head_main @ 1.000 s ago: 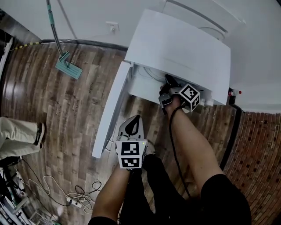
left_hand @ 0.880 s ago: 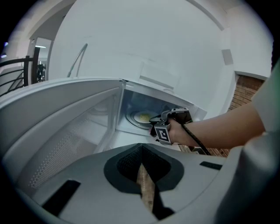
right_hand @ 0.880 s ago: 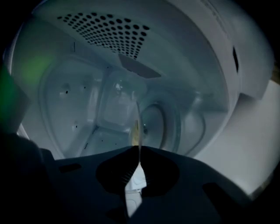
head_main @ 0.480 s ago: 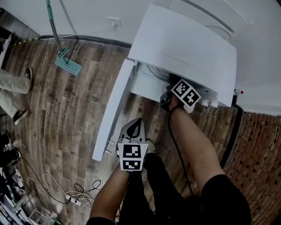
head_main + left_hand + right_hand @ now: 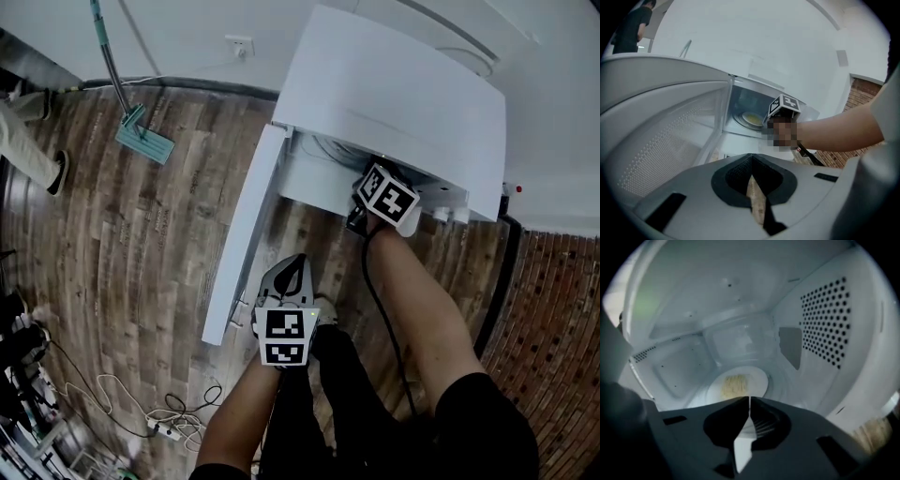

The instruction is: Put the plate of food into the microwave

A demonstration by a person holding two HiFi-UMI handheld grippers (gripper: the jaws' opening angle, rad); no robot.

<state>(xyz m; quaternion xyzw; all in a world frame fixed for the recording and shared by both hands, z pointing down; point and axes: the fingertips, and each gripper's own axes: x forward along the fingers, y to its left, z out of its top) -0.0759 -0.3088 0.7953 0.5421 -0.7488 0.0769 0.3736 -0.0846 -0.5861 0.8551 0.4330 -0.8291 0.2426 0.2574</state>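
Observation:
The white microwave (image 5: 394, 94) stands with its door (image 5: 244, 234) swung open to the left. Inside, a white plate (image 5: 738, 380) with yellow food (image 5: 733, 384) rests on the cavity floor; it also shows in the left gripper view as the plate (image 5: 751, 119). My right gripper (image 5: 375, 183) reaches into the cavity mouth, short of the plate. The right gripper (image 5: 749, 404) has its jaws closing, a thin slit left and nothing between them. My left gripper (image 5: 291, 267) hangs back below the door, and the left gripper (image 5: 750, 164) is shut and empty.
A green mop (image 5: 141, 131) leans on the wall at the far left. A person's leg (image 5: 28, 141) stands at the left edge. Cables and a power strip (image 5: 159, 412) lie on the wooden floor. Brick paving (image 5: 553, 319) runs along the right.
My right gripper has pushed a little further into the microwave mouth. The person at the left has walked toward the wall. My left gripper stays where it was.

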